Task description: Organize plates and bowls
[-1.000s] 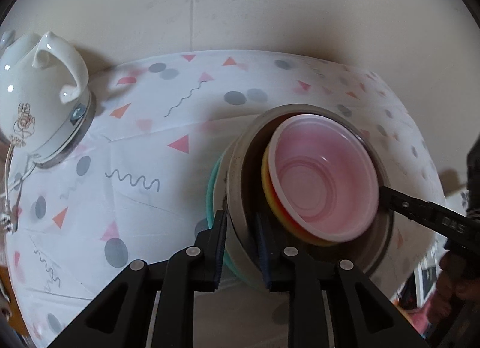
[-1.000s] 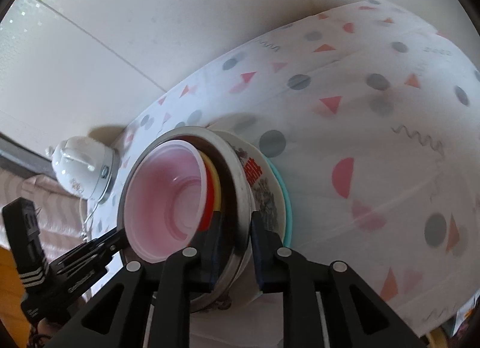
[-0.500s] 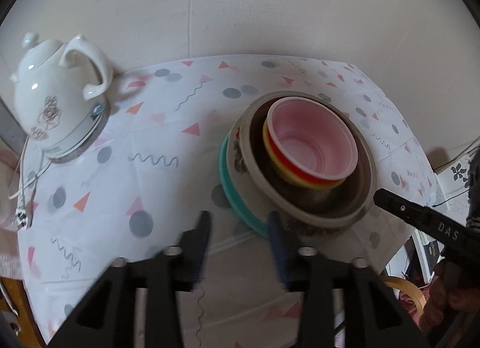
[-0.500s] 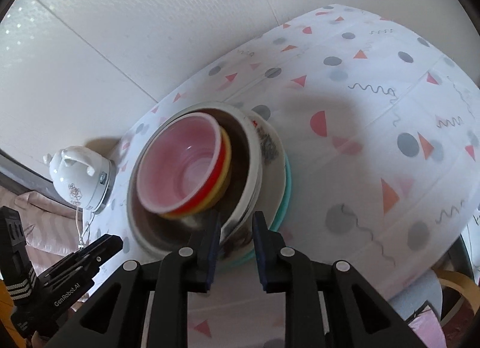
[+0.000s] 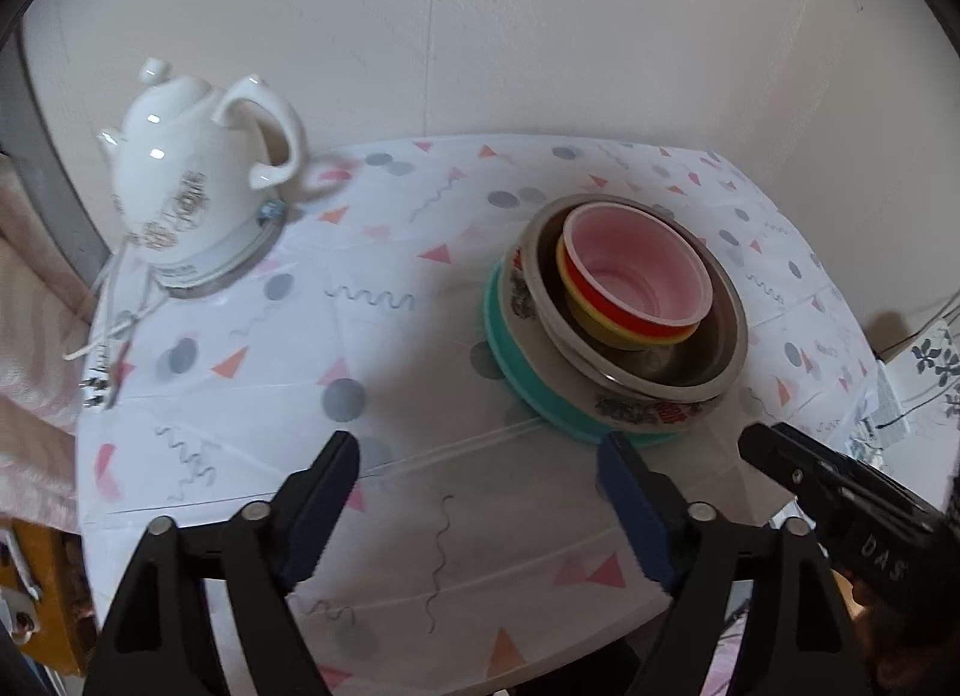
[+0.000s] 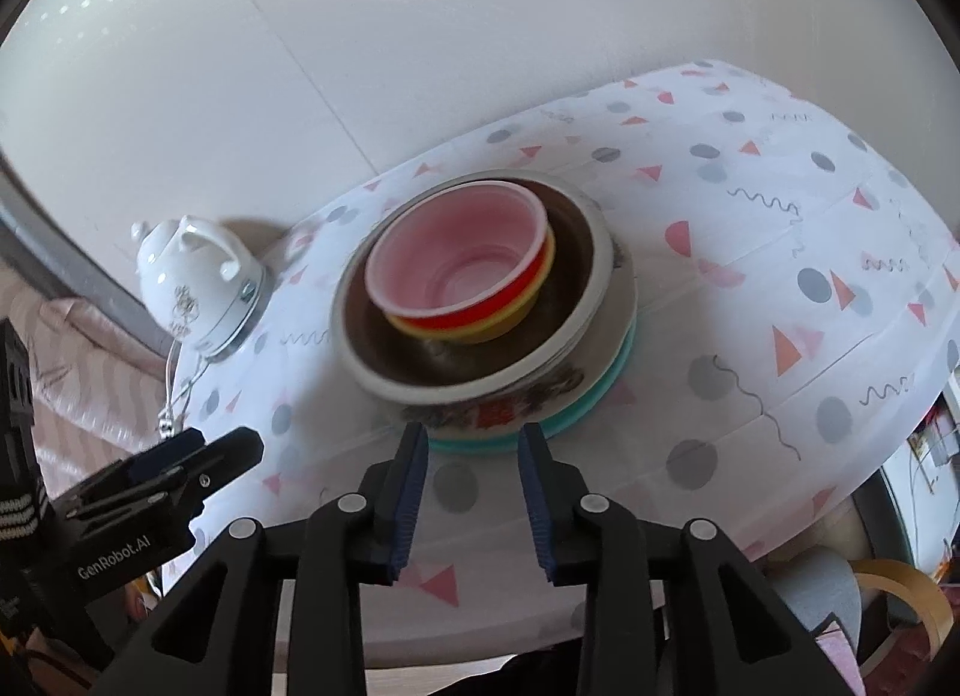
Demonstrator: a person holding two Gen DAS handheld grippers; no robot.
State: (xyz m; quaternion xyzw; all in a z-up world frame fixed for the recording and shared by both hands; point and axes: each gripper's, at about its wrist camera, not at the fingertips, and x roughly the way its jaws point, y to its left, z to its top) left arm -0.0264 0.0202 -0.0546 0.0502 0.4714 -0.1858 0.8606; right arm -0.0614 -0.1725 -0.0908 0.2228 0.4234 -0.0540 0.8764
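A nested stack stands on the patterned tablecloth (image 5: 384,348). A pink plastic bowl (image 5: 636,270) sits in red and yellow ones, inside a metal bowl (image 5: 720,348), on a patterned ceramic dish (image 5: 648,414) and a teal plate (image 5: 510,360). My left gripper (image 5: 477,456) hovers just short of the stack's near edge, jaws opening wide with nothing between them. In the right wrist view the same stack shows the pink bowl (image 6: 462,252) and the teal plate (image 6: 600,396). My right gripper (image 6: 473,438) hangs before its rim, jaws opening and apart from it.
A white electric kettle (image 5: 192,204) with its cord stands at the table's back left, also in the right wrist view as the kettle (image 6: 192,270). A pale wall closes off the far side. The table's near edge runs just under both grippers.
Both grippers let go of the stack's rim, opened and drew back toward the table's near edge. The stack stayed where it was.
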